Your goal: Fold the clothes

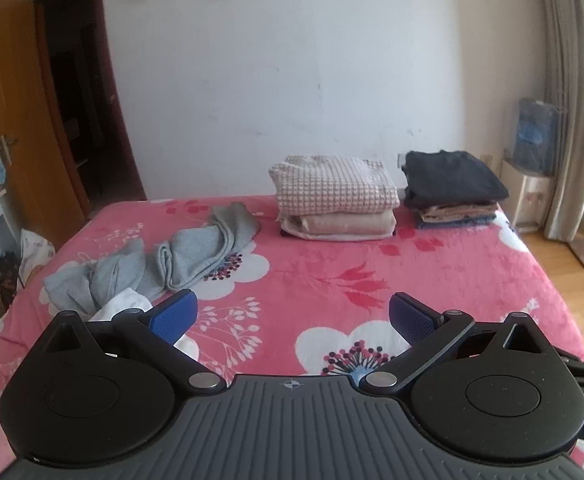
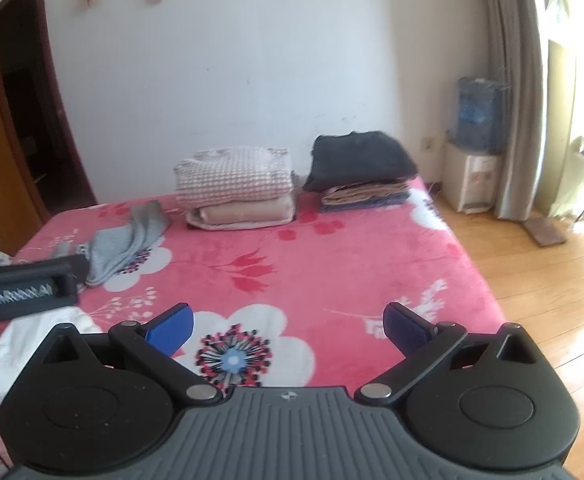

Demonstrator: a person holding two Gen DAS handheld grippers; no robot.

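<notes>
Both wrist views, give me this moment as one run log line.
left gripper open, empty | right gripper open, empty | grey garment crumpled, unfolded | white garment unfolded | two folded stacks at far edge of bed

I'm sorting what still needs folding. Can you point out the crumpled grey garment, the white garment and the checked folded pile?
grey garment (image 1: 188, 256), left wrist view, on its rolled middle.
white garment (image 2: 32, 344), right wrist view, on its flat centre.
checked folded pile (image 1: 333, 188), left wrist view, on the top checked piece.

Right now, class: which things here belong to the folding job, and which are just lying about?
Job:
grey garment, unfolded
white garment, unfolded
two folded stacks
left gripper, right gripper, both open

Lying about:
water dispenser
door
curtain
</notes>
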